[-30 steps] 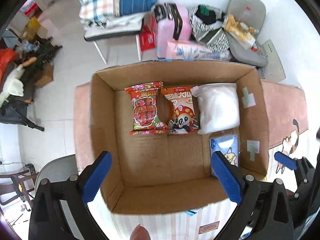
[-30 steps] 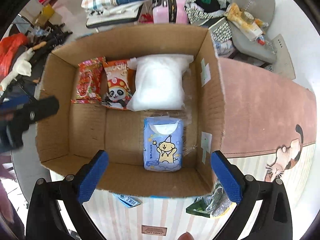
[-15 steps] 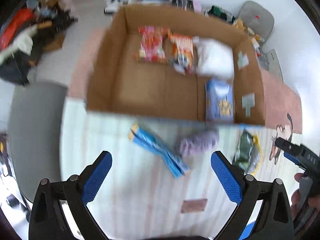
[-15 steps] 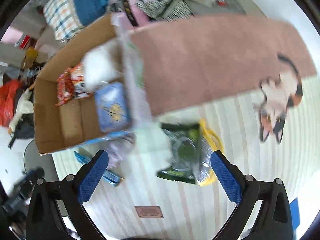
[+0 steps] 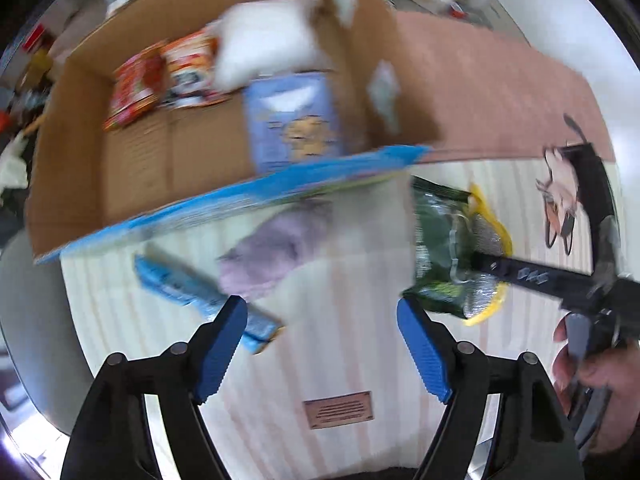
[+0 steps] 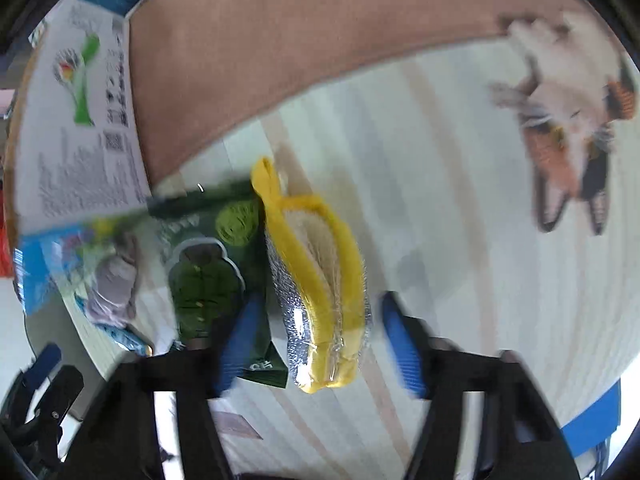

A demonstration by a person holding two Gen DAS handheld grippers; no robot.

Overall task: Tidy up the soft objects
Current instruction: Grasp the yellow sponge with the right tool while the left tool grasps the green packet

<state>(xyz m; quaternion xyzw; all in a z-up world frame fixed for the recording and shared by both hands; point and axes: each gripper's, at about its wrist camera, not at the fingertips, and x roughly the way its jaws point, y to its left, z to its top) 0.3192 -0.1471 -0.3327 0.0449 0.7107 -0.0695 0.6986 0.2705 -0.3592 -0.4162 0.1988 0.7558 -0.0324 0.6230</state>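
A yellow-edged sponge pack (image 6: 316, 280) lies on the striped mat beside a green packet (image 6: 208, 272). My right gripper (image 6: 320, 300) straddles the sponge, jaws closing, pads not pressing on it. The left finger overlaps the green packet. In the left wrist view the sponge (image 5: 488, 240) and green packet (image 5: 436, 232) lie at the right. A purple cloth (image 5: 272, 248) and a blue packet (image 5: 188, 292) lie ahead of my left gripper (image 5: 320, 308). Its jaws are closing with nothing between them.
The cardboard box (image 5: 100, 160) behind holds a blue tissue pack (image 5: 294, 120), a white bag (image 5: 264, 48) and red snack packets (image 5: 136, 88). A hand (image 5: 588, 364) holds the right gripper. The mat (image 5: 340, 360) has a pink band and a cat picture (image 6: 568, 128).
Both grippers have come from above the box down to the mat in front of it. Both pairs of jaws have narrowed, and the right one now straddles the yellow sponge pack.
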